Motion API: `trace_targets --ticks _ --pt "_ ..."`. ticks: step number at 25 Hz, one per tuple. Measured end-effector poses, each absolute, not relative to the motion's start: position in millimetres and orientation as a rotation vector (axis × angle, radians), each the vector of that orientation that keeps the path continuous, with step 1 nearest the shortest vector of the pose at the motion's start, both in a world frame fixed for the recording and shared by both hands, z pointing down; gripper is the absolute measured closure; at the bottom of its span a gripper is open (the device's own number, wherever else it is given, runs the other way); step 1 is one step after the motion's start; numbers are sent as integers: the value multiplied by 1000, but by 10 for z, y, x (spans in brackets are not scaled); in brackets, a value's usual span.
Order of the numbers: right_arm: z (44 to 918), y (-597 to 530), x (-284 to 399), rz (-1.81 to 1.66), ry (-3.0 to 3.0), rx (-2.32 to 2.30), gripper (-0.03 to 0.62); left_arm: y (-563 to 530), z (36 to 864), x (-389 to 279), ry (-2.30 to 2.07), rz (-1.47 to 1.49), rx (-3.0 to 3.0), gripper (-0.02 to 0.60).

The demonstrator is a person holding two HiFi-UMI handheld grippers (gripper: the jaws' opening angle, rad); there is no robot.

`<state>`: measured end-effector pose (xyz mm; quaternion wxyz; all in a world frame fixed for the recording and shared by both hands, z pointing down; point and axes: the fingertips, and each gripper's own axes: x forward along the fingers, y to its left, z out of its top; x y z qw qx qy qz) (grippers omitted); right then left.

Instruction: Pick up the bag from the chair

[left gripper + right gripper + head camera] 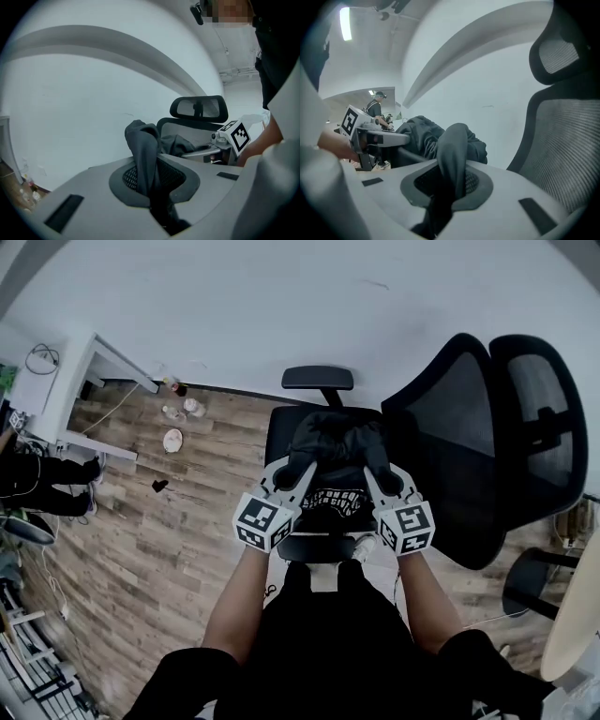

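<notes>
Over the chair (318, 378) seat, you hold the dark bag (336, 442) from both sides. Your left hand-held gripper (302, 472) and right hand-held gripper (375, 476) each pinch a fold of its fabric, probably so the limp cloth lifts evenly. Whether it touches the seat is unclear.

White wall (234, 296), wood-plank floor (159, 549) — a white desk (75, 390) at left.

Wood-plank floor (141, 549) under black chair (318, 378), mesh chair (459, 418) and small clutter (173, 439)
</notes>
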<state>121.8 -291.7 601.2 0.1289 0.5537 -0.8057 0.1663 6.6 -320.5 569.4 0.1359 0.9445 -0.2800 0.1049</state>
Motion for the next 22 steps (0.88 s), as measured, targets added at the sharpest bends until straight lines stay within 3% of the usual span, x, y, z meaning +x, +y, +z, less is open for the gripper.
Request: trace_targets --ticks 22 --pt "3785 -3189 1413 -13 -2507 1834 528 -3358 3520 289 -909 -70 3095 527"
